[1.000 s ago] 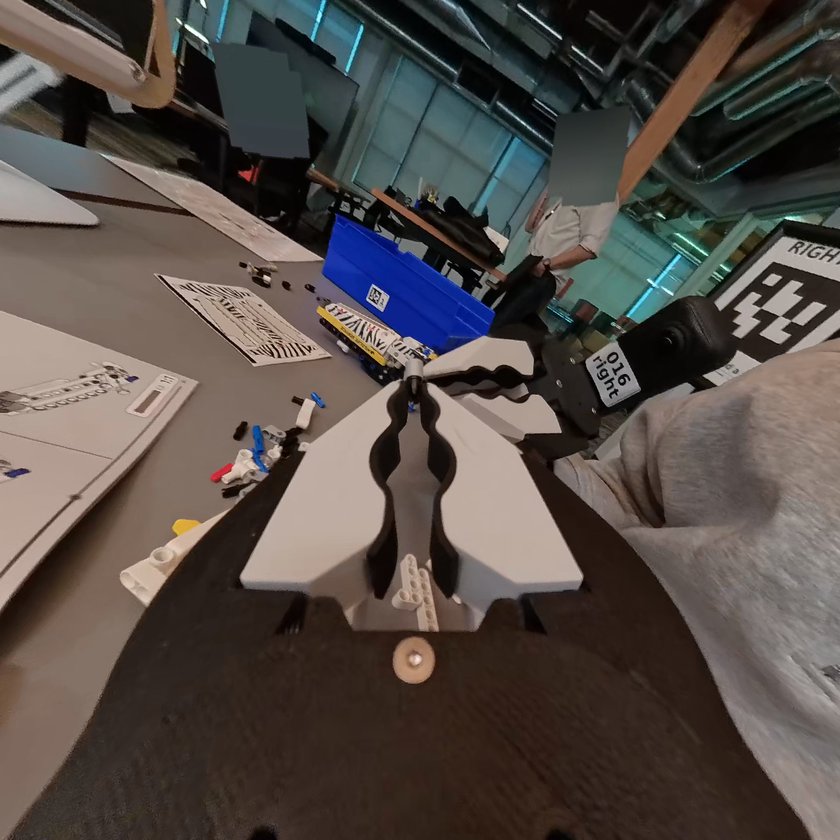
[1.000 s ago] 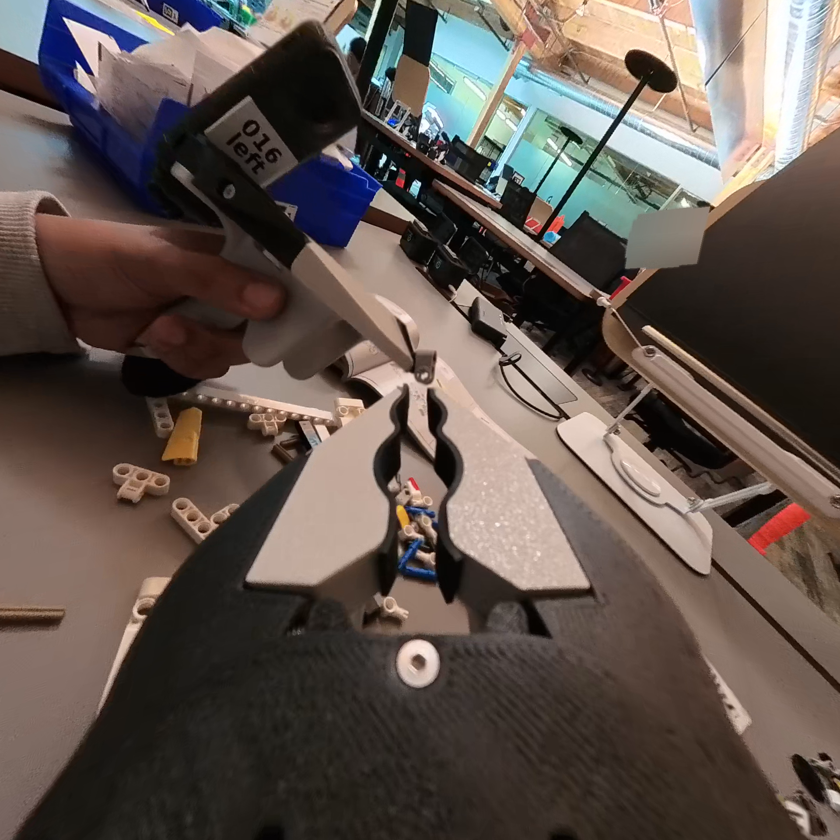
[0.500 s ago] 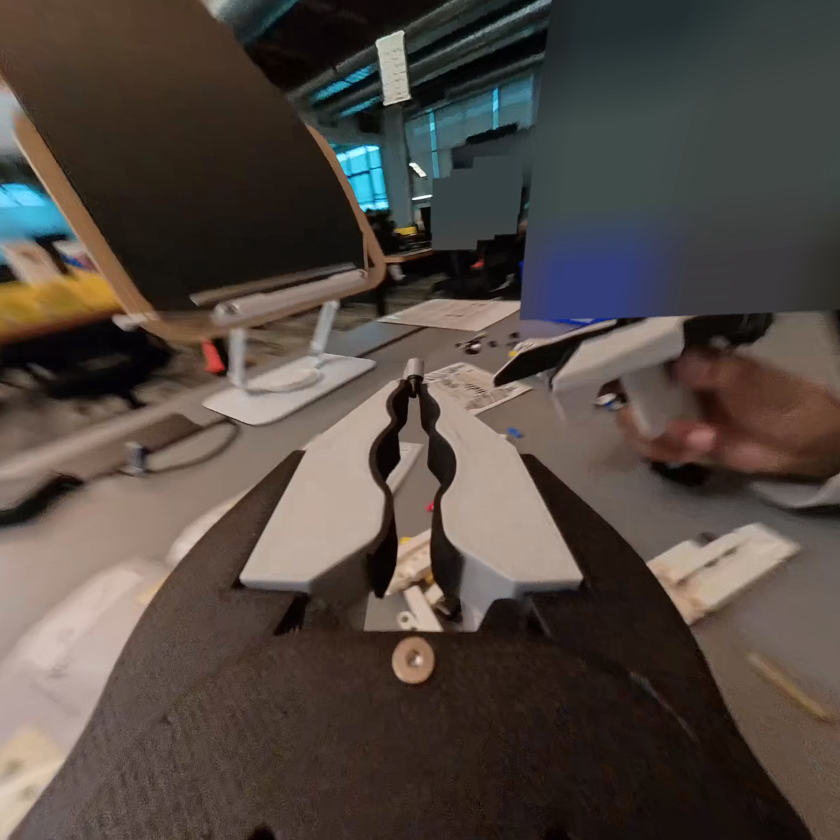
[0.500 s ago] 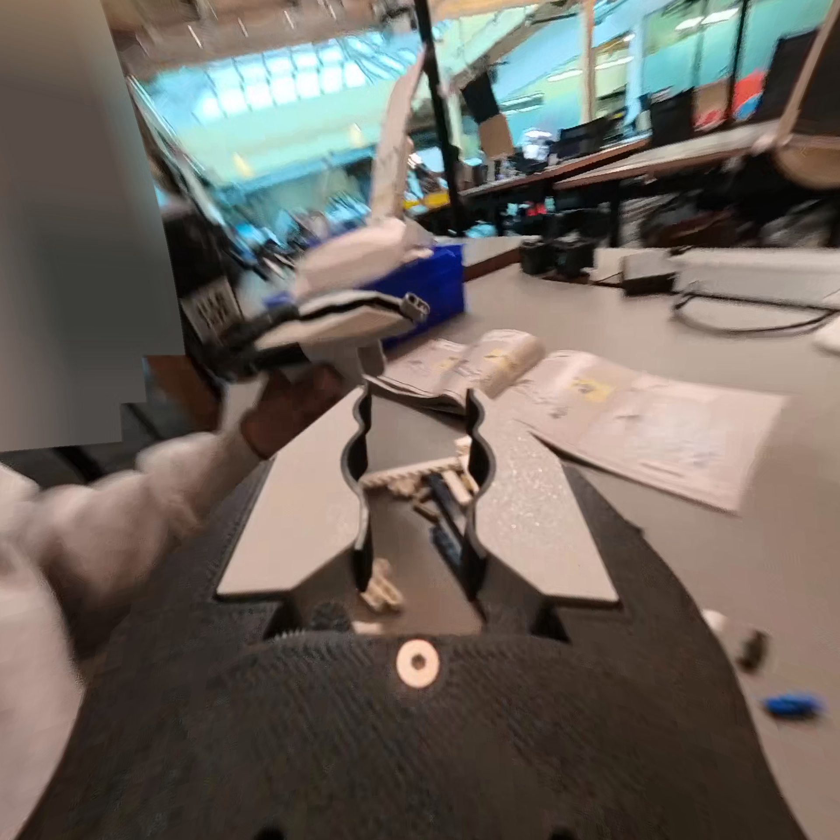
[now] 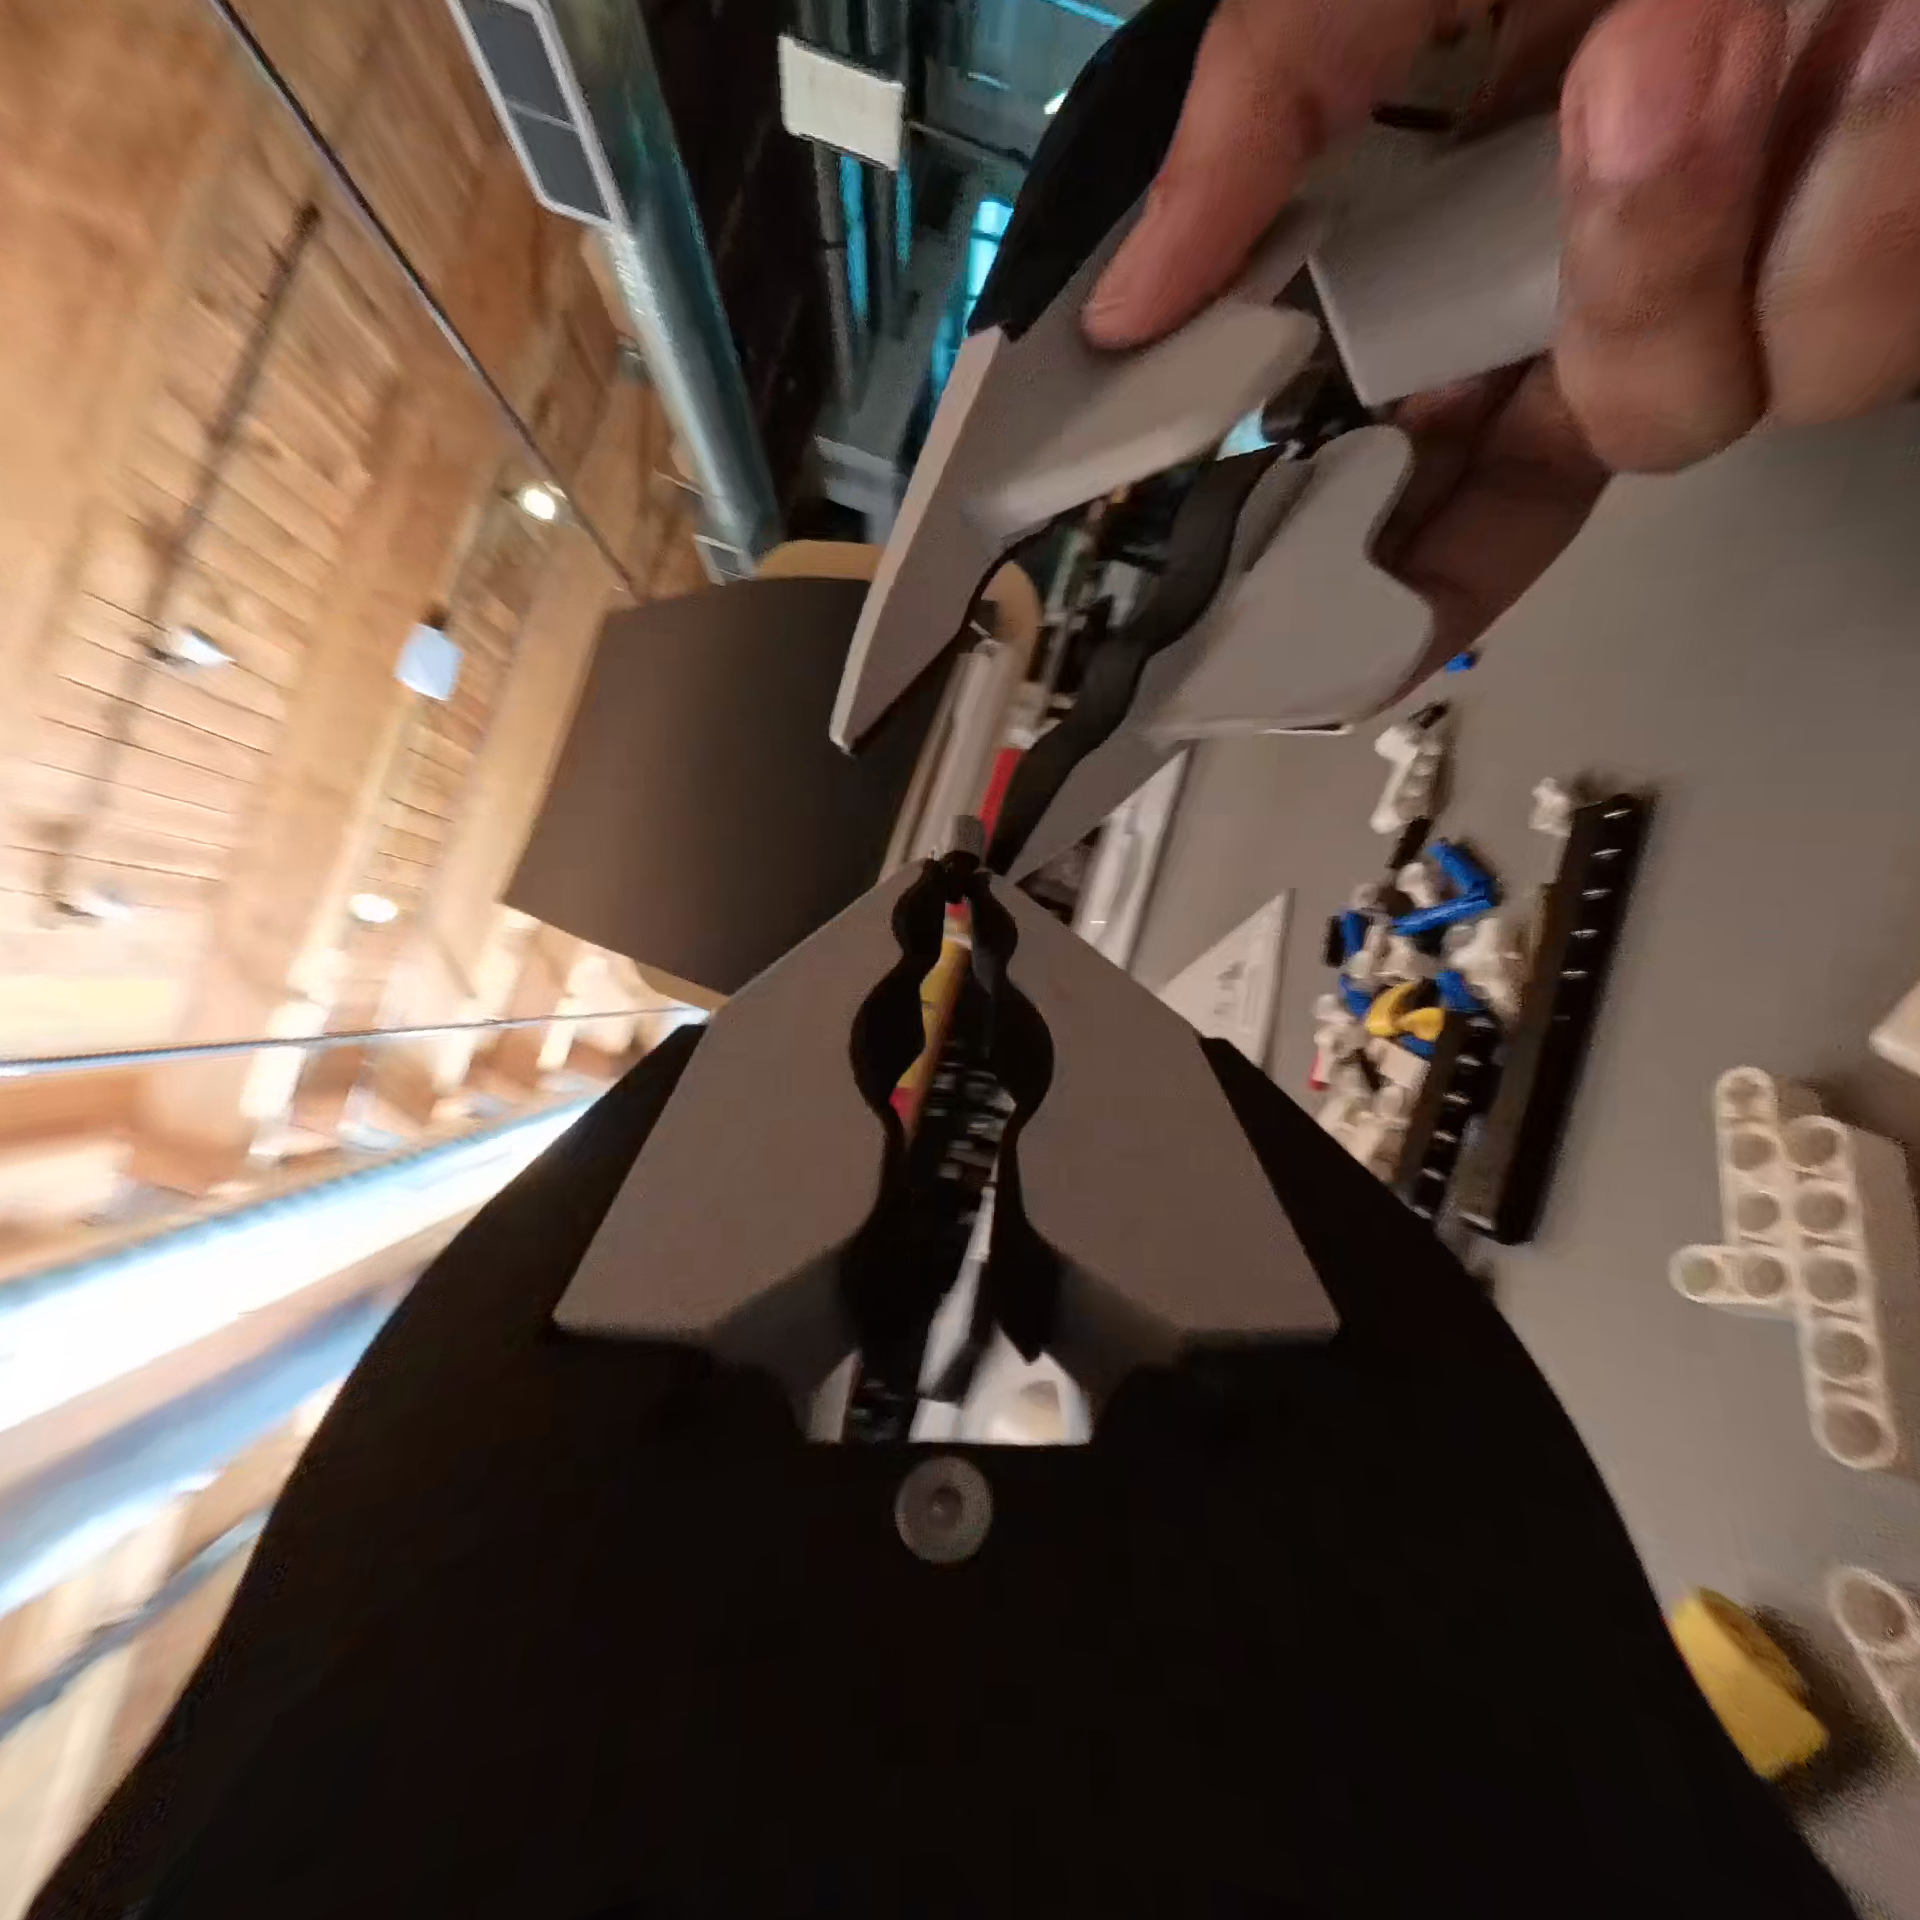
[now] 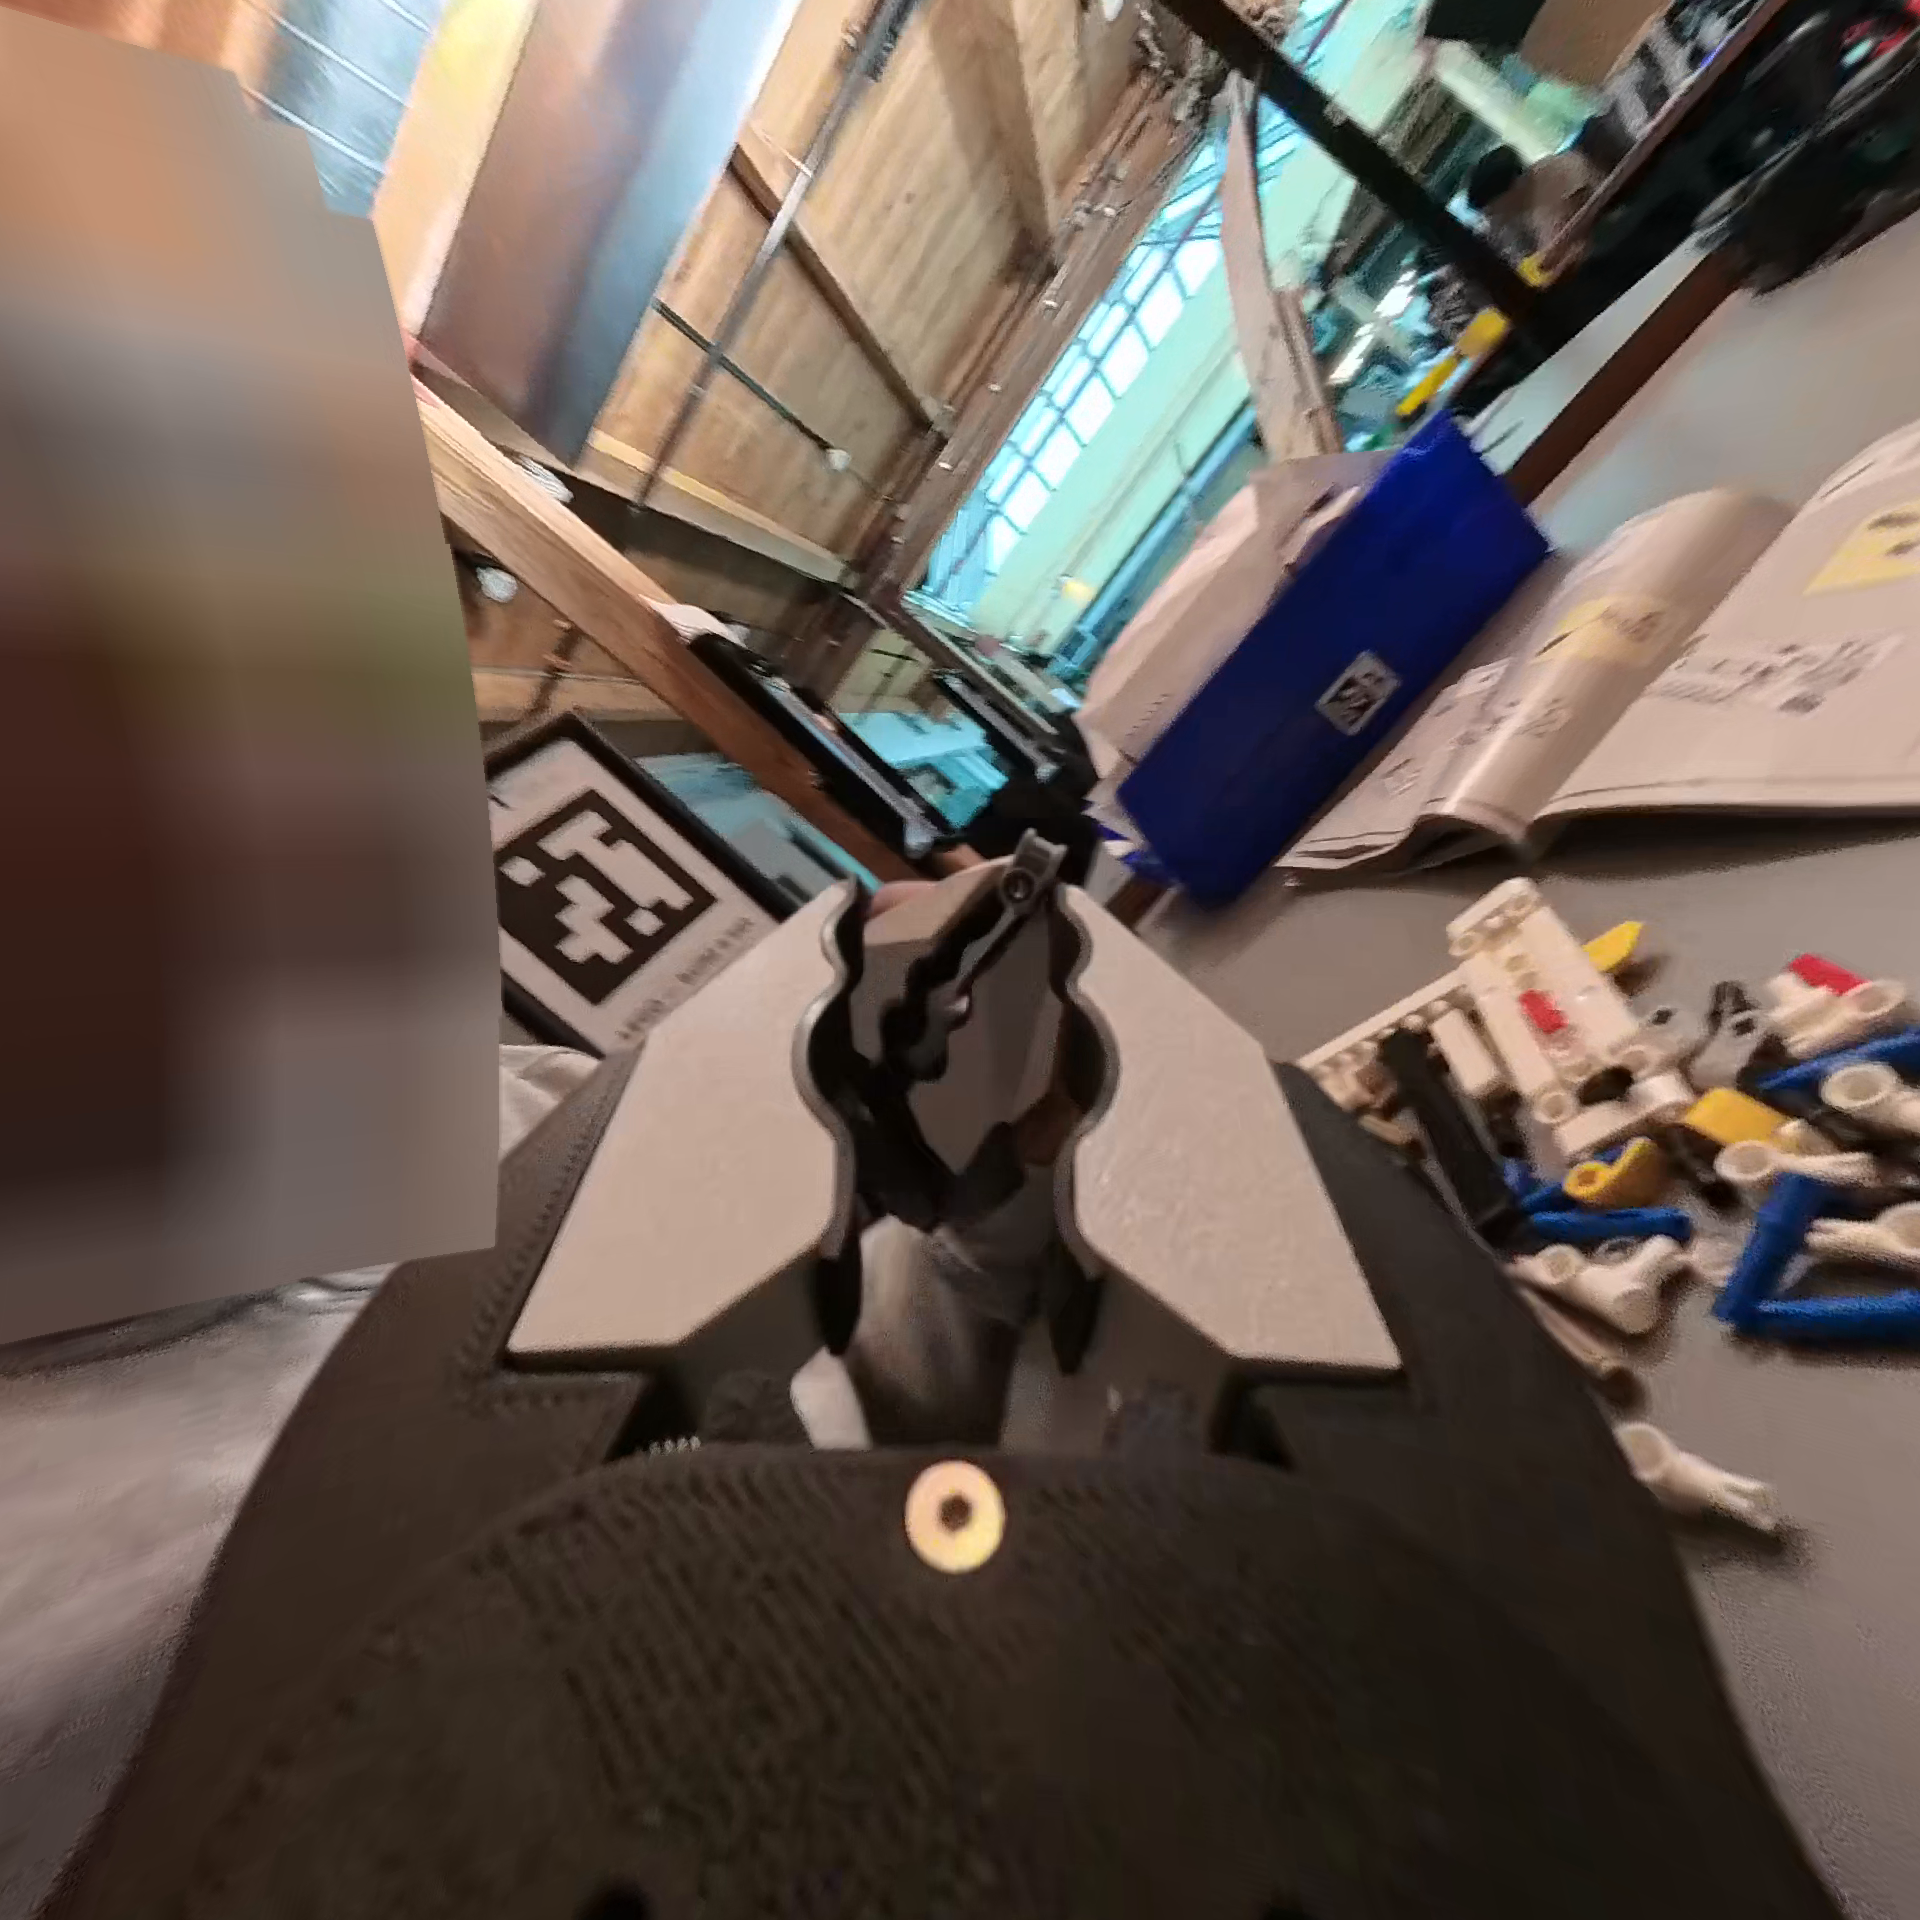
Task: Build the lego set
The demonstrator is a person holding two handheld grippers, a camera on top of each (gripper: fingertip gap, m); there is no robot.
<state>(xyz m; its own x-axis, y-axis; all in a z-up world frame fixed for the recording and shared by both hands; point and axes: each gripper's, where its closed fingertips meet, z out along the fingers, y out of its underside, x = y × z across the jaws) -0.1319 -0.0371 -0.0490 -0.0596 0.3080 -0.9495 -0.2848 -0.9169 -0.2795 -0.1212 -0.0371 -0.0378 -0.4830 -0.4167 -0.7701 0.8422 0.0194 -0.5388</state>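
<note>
My left gripper (image 5: 961, 883) is shut on a small grey connector piece (image 5: 966, 831), which sticks out past its tips. My right gripper (image 6: 956, 904) is open and faces the left one tip to tip. In the right wrist view the left gripper (image 6: 997, 935) and its grey piece (image 6: 1037, 864) sit between my open jaws. In the left wrist view the right gripper (image 5: 925, 800), held by a hand (image 5: 1662, 260), stands open around the piece. Both views are rolled sideways.
Loose white, blue, yellow and black pieces (image 6: 1662, 1122) lie on the grey table (image 6: 1299, 966), also in the left wrist view (image 5: 1434, 987). A blue bin (image 6: 1330, 665), an open instruction booklet (image 6: 1662, 686) and a black-and-white marker board (image 6: 592, 894) stand behind. Only a small space, under 4 cm, lies between the two pairs of fingers.
Both grippers have swung and rolled sideways and come together tip to tip. The right gripper has opened. The left stays shut on the grey piece.
</note>
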